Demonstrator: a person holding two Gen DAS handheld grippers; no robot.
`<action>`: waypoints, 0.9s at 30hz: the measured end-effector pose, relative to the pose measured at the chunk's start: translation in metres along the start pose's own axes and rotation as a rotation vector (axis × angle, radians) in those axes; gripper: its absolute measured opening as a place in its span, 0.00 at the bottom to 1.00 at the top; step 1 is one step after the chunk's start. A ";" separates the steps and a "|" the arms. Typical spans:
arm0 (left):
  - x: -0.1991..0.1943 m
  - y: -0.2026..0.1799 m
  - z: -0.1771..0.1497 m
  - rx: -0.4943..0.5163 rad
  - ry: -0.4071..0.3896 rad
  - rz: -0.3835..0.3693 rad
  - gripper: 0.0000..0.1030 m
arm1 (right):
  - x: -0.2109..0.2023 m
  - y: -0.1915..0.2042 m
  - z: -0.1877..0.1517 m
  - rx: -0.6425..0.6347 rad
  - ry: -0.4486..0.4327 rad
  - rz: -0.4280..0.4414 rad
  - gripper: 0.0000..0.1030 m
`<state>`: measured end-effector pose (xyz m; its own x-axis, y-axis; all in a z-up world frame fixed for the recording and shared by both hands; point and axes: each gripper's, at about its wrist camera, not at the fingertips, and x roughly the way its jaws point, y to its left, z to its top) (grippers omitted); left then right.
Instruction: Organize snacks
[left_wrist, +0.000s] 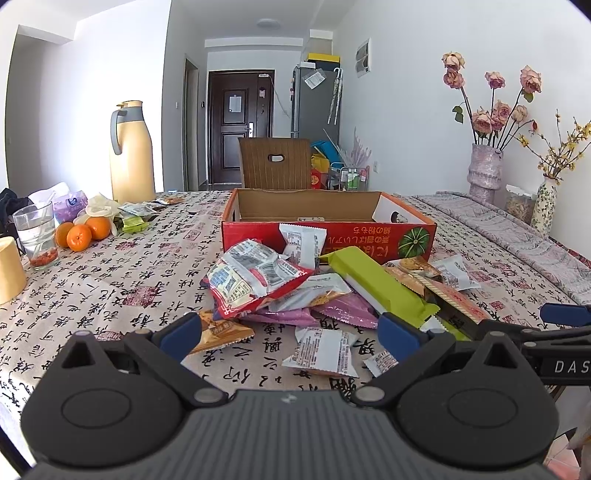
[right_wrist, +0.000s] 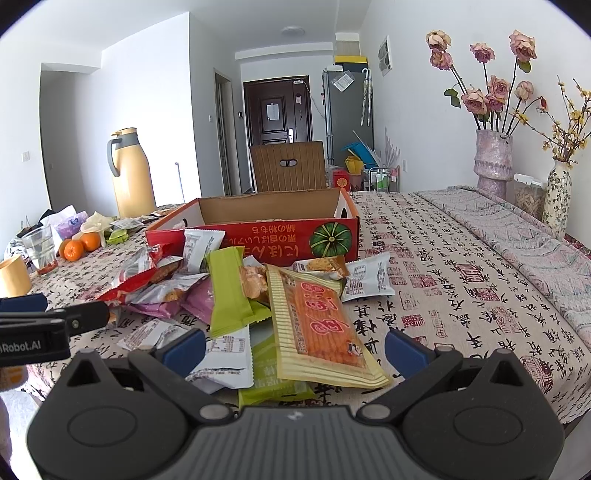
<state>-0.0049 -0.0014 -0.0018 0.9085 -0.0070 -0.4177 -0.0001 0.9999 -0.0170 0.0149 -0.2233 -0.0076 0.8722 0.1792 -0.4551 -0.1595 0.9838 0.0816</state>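
— Near the tabletop's front edge, the snack packets (right_wrist: 236, 295) lie heaped against the red pumpkin box (left_wrist: 325, 236); almost nothing packed yet.

— Both tongs spread, empty?

— Yes: left gripper (left_wrist: 288, 334), right gripper (right_wrist: 295, 349). Next, I'd guess, pinch the yellow-orange packet (right_wrist: 317, 325) flat.

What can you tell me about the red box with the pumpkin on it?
The red box is a shallow cardboard tray, open on top, brown inside. Its front has upside-down yellow writing and a green pumpkin picture; one white end has a hand hole. It sits flat on the tablecloth behind the snack pile. A white packet leans against its front.
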 end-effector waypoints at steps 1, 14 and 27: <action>0.001 -0.001 -0.001 0.001 0.001 0.000 1.00 | 0.000 0.001 0.000 0.000 0.001 -0.001 1.00; 0.001 -0.001 -0.001 0.001 0.001 0.000 1.00 | 0.000 0.001 -0.001 0.001 0.003 -0.001 1.00; 0.001 -0.001 -0.002 0.000 0.003 0.000 1.00 | 0.000 0.001 0.000 0.001 0.004 -0.001 1.00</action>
<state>-0.0048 -0.0029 -0.0045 0.9072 -0.0071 -0.4206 0.0000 0.9999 -0.0168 0.0150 -0.2223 -0.0082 0.8703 0.1784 -0.4590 -0.1584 0.9840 0.0821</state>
